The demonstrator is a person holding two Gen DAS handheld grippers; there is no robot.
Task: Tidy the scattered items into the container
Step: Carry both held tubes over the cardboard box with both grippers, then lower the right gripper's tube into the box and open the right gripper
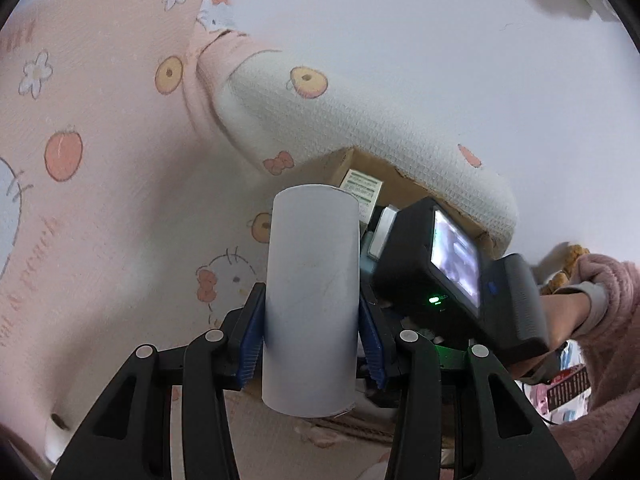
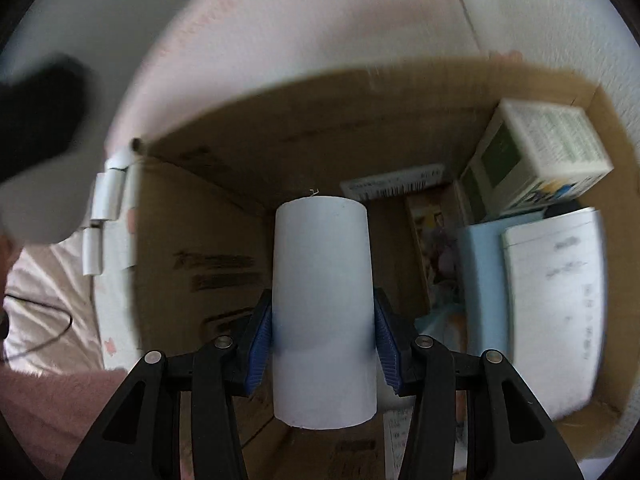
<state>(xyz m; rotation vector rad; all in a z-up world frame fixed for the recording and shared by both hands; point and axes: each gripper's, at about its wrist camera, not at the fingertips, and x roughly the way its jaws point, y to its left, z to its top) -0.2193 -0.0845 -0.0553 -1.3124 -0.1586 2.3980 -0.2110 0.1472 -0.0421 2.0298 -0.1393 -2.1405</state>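
The right gripper [image 2: 323, 350] clamps a white cylinder [image 2: 322, 312] between its blue pads [image 2: 260, 354], holding it upright over the open cardboard box [image 2: 224, 248]. The cylinder hangs above the left half of the box's interior, clear of the contents. To the right of the cylinder, inside the box, a white carton with green print [image 2: 548, 152] leans in the far right corner, a pale blue box [image 2: 480, 272] lies below it, and a white printed packet [image 2: 556, 296] rests on top of that. A barcode label [image 2: 394, 186] lies just behind the cylinder near the back wall. The view here is blurred, so finer print cannot be read.

The left gripper [image 1: 312, 332] likewise grips a second white cylinder [image 1: 311, 300] between its blue pads [image 1: 252, 340], upright, in front of a pink cartoon-print quilt [image 1: 100, 160]. Behind this cylinder a corner of the cardboard box [image 1: 384, 172] shows under a fold of the quilt, and to its right sits the right gripper's black camera unit [image 1: 452, 268], held by a hand [image 1: 568, 316] in a pink fleece sleeve [image 1: 612, 304].
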